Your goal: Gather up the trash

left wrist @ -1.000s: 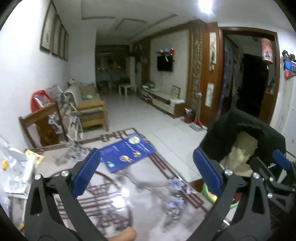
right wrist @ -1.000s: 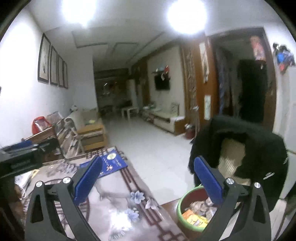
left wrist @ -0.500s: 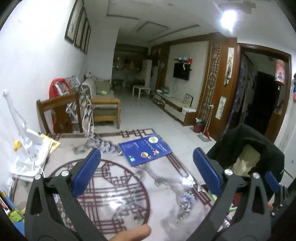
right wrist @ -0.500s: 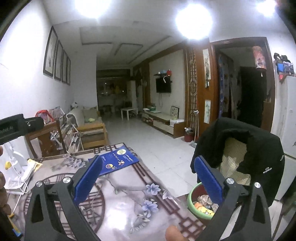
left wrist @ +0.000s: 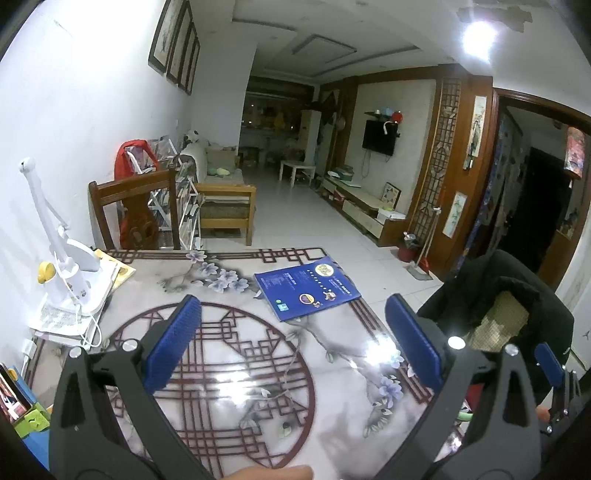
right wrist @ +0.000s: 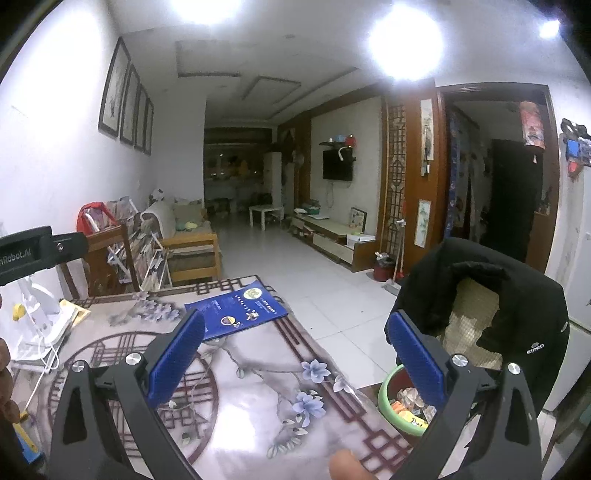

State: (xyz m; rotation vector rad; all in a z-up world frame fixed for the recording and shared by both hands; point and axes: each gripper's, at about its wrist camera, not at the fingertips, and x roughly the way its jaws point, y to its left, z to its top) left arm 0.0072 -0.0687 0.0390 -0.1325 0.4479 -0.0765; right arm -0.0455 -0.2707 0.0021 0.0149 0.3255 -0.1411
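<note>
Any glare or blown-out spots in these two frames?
Left wrist view: ceiling light flares; its reflection whitens the glossy table. Right wrist view: two ceiling lamps are blown out, with table glare too; edges bend from fisheye.

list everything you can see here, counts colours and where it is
table: 1, grey-white top with dark red lattice and pale flowers, under both grippers
booklet: 1, blue, flat on the table's far right part
desk lamp: 1, white with a yellow knob, table's left edge
bin: 1, green rim, wrappers inside, off the table's right edge
jacket: 1, black, draped over a chair behind the bin
wooden chair: 1, brown, at the table's far side
framed pictures: 4, dark frames, left wall
television: 1, black, far right wall
left gripper: 1, black with blue pads, open, empty
right gripper: 1, black with blue pads, open, empty
</note>
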